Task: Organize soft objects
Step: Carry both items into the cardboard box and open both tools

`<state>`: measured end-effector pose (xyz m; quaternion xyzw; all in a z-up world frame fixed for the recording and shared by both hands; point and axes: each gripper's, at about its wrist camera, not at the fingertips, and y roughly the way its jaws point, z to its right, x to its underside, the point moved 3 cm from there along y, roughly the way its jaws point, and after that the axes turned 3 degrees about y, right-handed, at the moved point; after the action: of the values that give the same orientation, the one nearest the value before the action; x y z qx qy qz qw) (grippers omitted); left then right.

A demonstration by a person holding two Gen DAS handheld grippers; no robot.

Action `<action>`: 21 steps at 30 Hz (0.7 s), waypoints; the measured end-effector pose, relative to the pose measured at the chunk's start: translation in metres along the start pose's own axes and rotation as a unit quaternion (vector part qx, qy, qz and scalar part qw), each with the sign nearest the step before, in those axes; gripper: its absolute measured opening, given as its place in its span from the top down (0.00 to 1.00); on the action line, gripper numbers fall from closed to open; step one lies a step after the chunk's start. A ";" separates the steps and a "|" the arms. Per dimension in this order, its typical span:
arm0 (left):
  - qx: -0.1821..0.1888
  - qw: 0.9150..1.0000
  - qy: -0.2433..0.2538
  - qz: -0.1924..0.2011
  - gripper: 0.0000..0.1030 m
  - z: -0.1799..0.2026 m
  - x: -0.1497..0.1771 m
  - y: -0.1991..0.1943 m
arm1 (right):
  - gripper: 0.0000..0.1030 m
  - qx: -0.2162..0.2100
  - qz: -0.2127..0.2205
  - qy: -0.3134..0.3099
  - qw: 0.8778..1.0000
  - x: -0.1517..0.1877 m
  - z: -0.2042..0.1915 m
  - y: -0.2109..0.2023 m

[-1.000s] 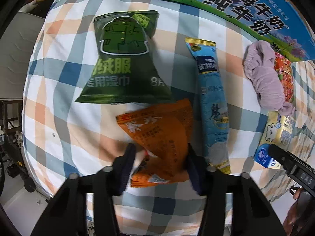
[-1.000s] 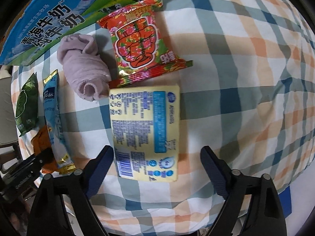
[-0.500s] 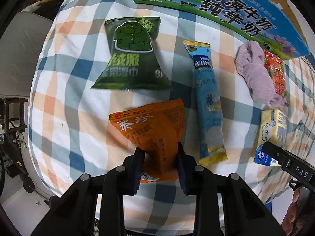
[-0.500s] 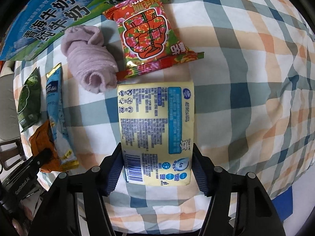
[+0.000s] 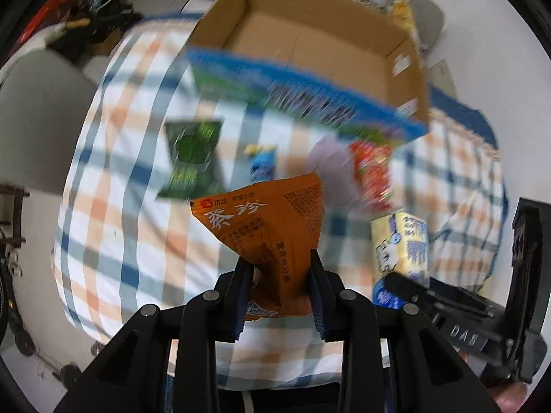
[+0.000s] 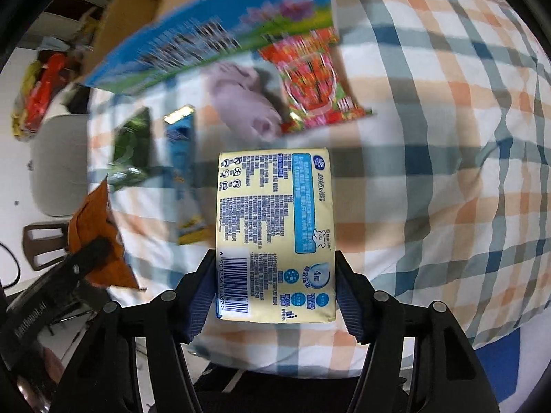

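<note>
My left gripper (image 5: 279,275) is shut on an orange snack packet (image 5: 268,220) and holds it above the checked bed. My right gripper (image 6: 275,285) is shut on a yellow tissue pack (image 6: 275,227), also lifted; the pack shows in the left wrist view (image 5: 401,244). On the bed lie a green wipes packet (image 5: 191,158), a blue stick packet (image 5: 263,165), a purple rolled cloth (image 6: 241,99) and a red snack packet (image 6: 313,82). An open cardboard box (image 5: 310,34) with blue printed sides stands beyond them.
The checked bedsheet (image 6: 447,137) covers the surface and drops off at the near and left edges. A grey chair (image 5: 38,110) stands left of the bed. Clutter lies at the far left by the wall.
Both grippers have lifted their packs off the bed and pulled back and up. The open box has come into view. The background is blurred from motion.
</note>
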<state>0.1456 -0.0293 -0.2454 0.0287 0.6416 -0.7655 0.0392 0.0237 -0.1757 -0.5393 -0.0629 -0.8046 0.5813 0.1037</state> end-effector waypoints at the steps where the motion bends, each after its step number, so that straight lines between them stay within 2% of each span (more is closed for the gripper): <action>1: 0.004 1.000 0.005 0.005 0.73 0.009 -0.013 -0.006 | 0.36 -0.008 0.008 -0.002 1.000 0.002 0.002 -0.005; 5: 0.010 0.999 0.030 0.022 0.73 0.028 -0.075 -0.020 | 0.36 -0.031 0.047 -0.012 0.998 0.021 0.000 -0.037; 6: 0.013 0.999 0.037 0.025 0.73 0.033 -0.091 -0.022 | 0.36 -0.034 0.056 -0.014 0.998 0.025 -0.013 -0.048; 9: 0.015 0.998 0.055 0.027 0.73 0.048 -0.149 -0.015 | 0.36 -0.032 0.086 -0.020 0.996 0.020 -0.020 -0.049; 12: 0.024 0.997 0.067 0.020 0.73 0.054 -0.197 -0.005 | 0.36 -0.012 0.120 -0.022 0.993 0.005 -0.029 -0.046; 17: 0.028 0.996 0.087 -0.002 0.73 0.060 -0.276 0.033 | 0.36 0.020 0.144 -0.012 0.989 -0.024 -0.037 -0.008; 21: 0.037 0.995 0.077 -0.041 0.73 0.060 -0.320 0.079 | 0.36 0.047 0.144 -0.008 0.988 -0.054 -0.042 0.037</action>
<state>0.4719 -0.0944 -0.2820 0.0627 0.6143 -0.7854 -0.0432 0.0860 -0.1371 -0.5670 -0.1692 -0.7598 0.6275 0.0155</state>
